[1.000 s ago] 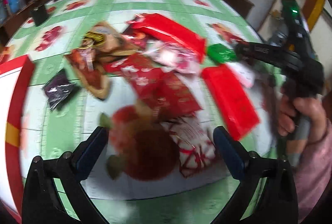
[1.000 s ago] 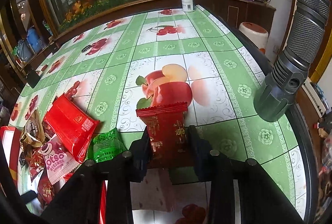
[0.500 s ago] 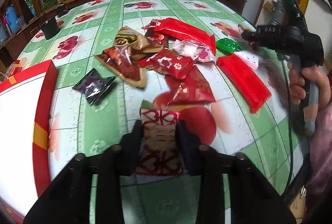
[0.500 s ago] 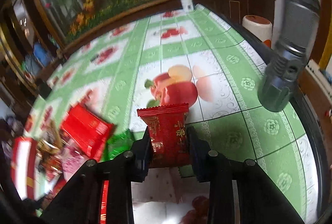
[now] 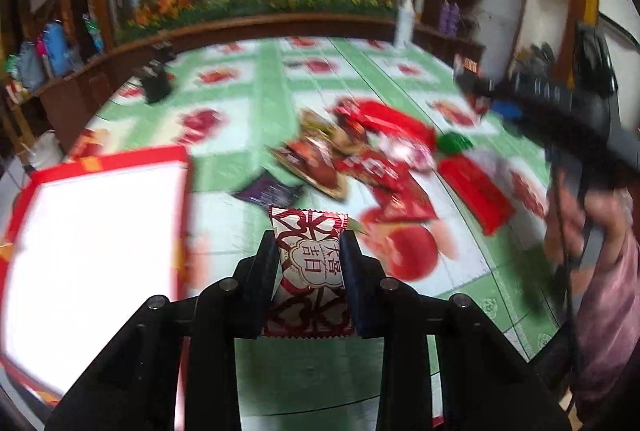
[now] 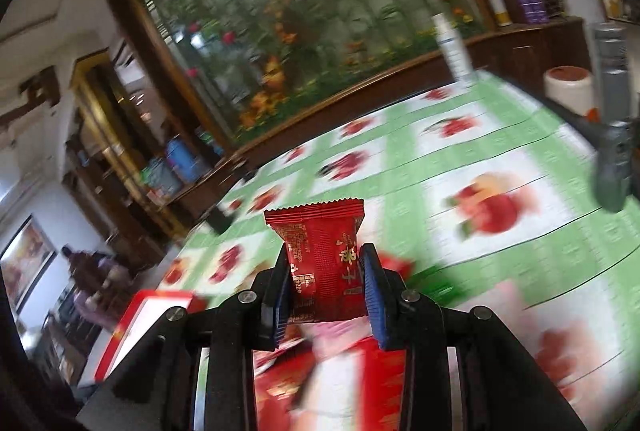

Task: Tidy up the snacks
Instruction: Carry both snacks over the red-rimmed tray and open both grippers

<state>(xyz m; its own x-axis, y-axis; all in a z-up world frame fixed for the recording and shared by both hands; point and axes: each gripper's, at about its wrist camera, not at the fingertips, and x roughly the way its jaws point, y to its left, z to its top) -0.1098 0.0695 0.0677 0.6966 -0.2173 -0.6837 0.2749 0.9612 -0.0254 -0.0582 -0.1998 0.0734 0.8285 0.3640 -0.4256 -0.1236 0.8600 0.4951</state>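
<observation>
while the left tongs [image 5: 310,255] clamp a red-and-white snack packet [image 5: 309,263] and the right tongs [image 6: 325,287] a dark red one [image 6: 320,263] above the desk [image 5: 280,363], the red-rimmed box [image 5: 120,159] looks empty and most snacks [image 5: 372,167] lie unsorted.

The left tool [image 5: 309,259] is pinching a red-and-white patterned snack packet [image 5: 308,263] between its two dark fingers, angled downward. The right tool [image 6: 325,277] is clamping a red snack packet [image 6: 320,255] upright between its blue pads [image 6: 370,285]. The person's right hand [image 5: 596,219], in a pink sleeve [image 5: 608,311], is gripping that tool's handle.
</observation>
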